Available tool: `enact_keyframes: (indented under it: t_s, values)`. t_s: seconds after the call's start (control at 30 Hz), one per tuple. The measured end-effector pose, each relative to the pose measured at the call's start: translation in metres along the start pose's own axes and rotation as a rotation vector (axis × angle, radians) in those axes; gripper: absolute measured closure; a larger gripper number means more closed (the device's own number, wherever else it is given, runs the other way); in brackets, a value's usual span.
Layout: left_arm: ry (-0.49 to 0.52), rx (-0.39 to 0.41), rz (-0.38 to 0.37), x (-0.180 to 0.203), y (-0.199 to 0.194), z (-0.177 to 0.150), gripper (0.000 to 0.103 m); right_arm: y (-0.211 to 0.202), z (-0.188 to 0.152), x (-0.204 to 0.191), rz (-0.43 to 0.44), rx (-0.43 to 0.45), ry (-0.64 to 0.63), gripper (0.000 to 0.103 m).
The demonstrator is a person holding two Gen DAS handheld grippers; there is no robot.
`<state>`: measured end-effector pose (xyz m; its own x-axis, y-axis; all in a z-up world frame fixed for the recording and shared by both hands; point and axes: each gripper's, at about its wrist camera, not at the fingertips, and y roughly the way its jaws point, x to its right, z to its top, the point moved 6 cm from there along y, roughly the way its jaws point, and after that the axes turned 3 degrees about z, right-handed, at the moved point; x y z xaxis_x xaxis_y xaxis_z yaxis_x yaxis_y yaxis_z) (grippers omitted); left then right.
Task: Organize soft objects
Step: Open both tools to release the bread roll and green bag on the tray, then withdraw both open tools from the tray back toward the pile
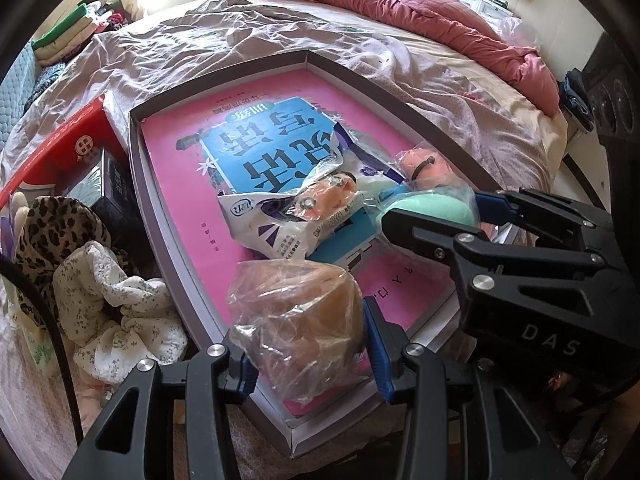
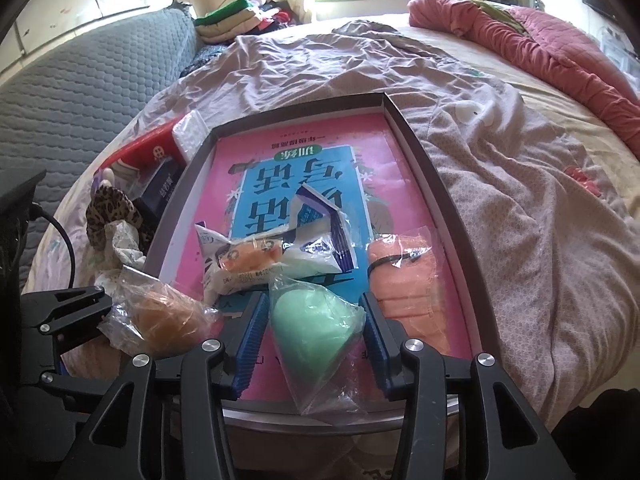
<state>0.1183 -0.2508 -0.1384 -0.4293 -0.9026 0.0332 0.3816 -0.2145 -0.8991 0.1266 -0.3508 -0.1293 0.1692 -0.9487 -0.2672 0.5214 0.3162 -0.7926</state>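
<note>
Bottom centre of the left wrist view, the left tongs (image 1: 306,354) flank a bagged tan sponge (image 1: 296,320), pads touching the wrap, at the shallow box (image 1: 136,168) near rim. The right tongs (image 2: 312,340) stand apart around a bagged green sponge (image 2: 312,322), its narrow end pointing toward the lower frame edge.

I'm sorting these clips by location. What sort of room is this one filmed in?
Most likely a bedroom in a home. The shallow tray sits on a bed with a rumpled sheet, a pink quilt lies bunched at the far side, and folded clothes are stacked near the window.
</note>
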Motion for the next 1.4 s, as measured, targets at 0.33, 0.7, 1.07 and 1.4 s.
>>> enact_keyframes:
  t_s: [0.33, 0.7, 1.07, 1.4]
  values:
    - [-0.005, 0.01, 0.007, 0.0, -0.005, -0.001, 0.047, -0.008, 0.001, 0.0, -0.014, 0.013, -0.004, 0.048]
    - [-0.004, 0.039, 0.017, 0.0, -0.017, -0.005, 0.04, -0.023, 0.005, 0.008, -0.038, 0.043, 0.017, 0.044]
    - [-0.009, 0.096, 0.026, -0.003, -0.042, 0.004, 0.036, -0.041, 0.013, 0.01, -0.061, 0.076, 0.027, 0.043]
    - [-0.009, 0.138, 0.018, -0.006, -0.063, 0.008, 0.031, -0.051, 0.018, 0.006, -0.108, 0.095, 0.015, 0.033]
